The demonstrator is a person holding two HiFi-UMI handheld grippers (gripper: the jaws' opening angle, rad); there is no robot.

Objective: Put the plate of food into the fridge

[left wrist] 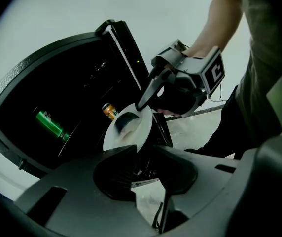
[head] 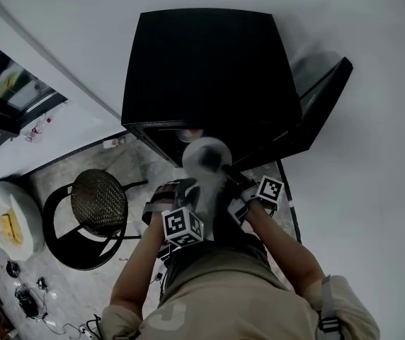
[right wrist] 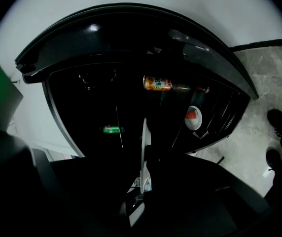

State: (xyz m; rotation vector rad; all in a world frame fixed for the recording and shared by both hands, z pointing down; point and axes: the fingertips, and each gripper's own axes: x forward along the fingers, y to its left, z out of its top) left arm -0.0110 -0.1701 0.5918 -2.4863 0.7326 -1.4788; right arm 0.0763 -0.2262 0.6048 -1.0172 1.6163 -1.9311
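A white plate (head: pixel 206 156) with a dark, blurred helping of food (left wrist: pixel 124 123) hangs tilted in front of the open black fridge (head: pixel 202 69). My right gripper (head: pixel 225 171) is shut on its rim; in the right gripper view the plate (right wrist: pixel 144 147) stands edge-on between the jaws. In the left gripper view the right gripper (left wrist: pixel 142 104) pinches the plate's top edge. My left gripper (head: pixel 187 191) sits just below the plate. Its jaws (left wrist: pixel 143 154) stand apart, with the plate's lower rim by the left fingertip; no pad visibly presses on it.
Inside the dark fridge lie a green bottle (left wrist: pixel 50 124) and an orange can (right wrist: pixel 157 83). A white tub with a red mark (right wrist: pixel 193 117) sits in the open door (head: pixel 319 101) at right. A round wicker stool (head: pixel 98 202) stands on the floor at left.
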